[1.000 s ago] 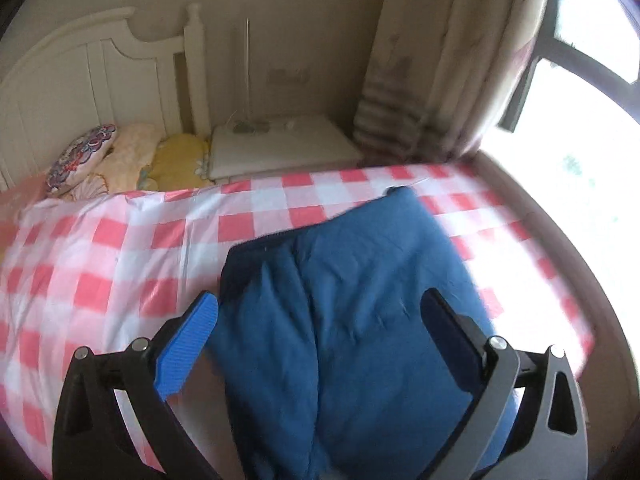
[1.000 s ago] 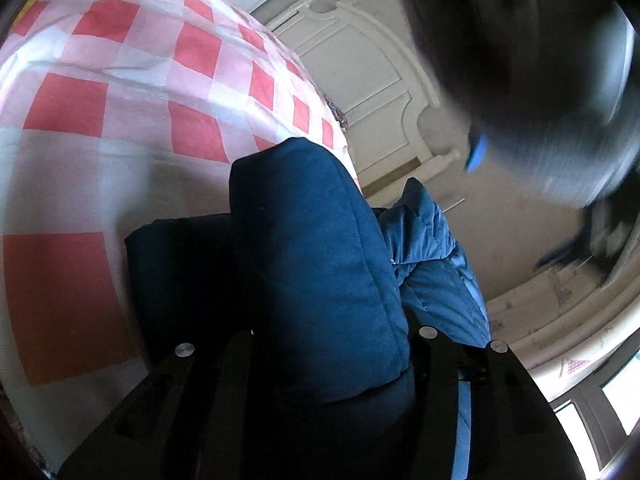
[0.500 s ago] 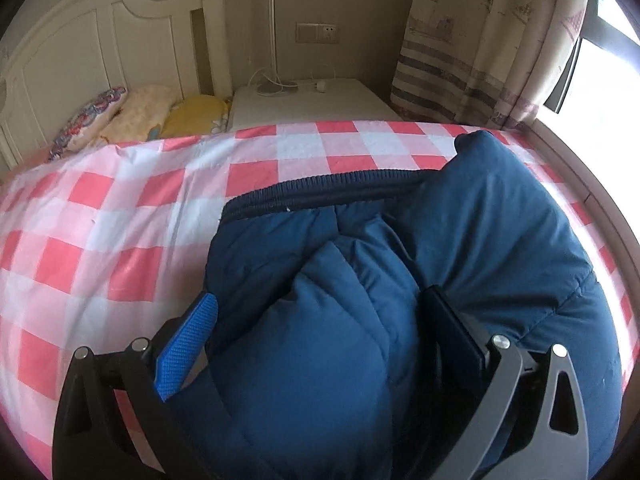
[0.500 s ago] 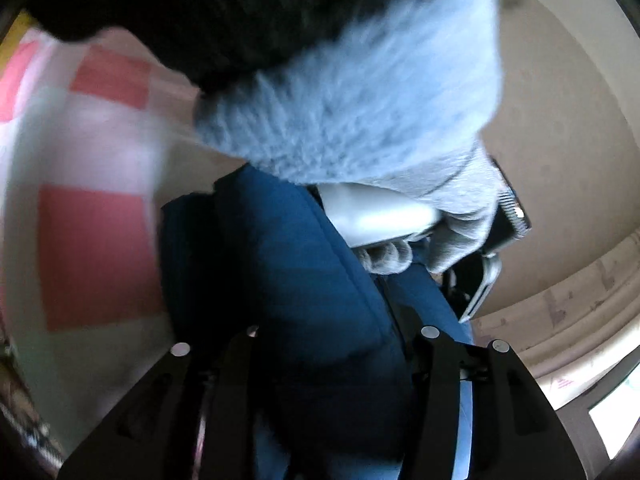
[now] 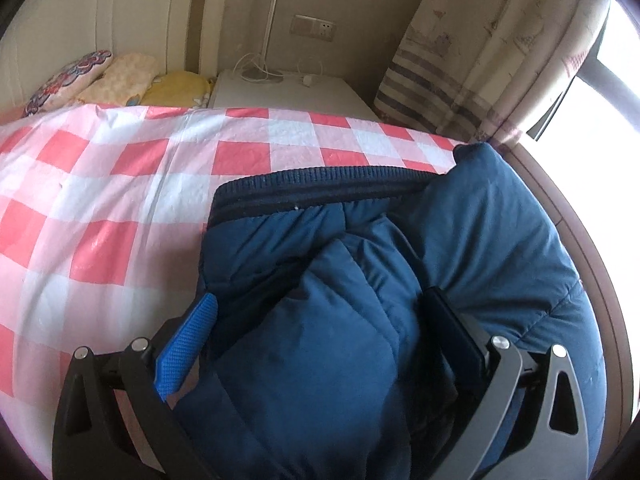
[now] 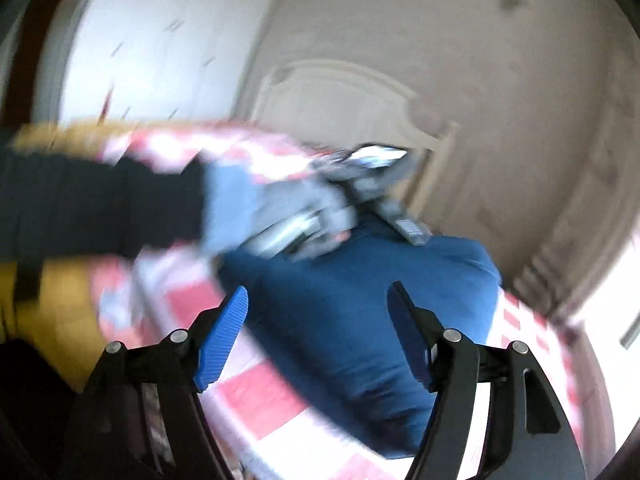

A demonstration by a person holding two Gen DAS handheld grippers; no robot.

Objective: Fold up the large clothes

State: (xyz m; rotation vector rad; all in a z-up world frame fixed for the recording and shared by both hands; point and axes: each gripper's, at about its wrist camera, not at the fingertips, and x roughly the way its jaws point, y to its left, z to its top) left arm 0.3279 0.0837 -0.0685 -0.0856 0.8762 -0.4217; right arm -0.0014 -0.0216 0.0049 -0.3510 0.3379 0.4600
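A padded blue jacket [image 5: 360, 320] lies bundled on a bed covered by a red-and-white checked sheet [image 5: 120, 200]. Nearest, the left gripper [image 5: 320, 316] has its jaws spread wide around a fold of the jacket; whether they pinch it cannot be told. The right gripper [image 6: 318, 312] is lifted clear, jaws opening, nothing between them. Beyond, at eleven o'clock, pillows [image 5: 120, 80] lie against a white headboard [image 5: 120, 8]; at one o'clock hangs a striped curtain [image 5: 460, 60].
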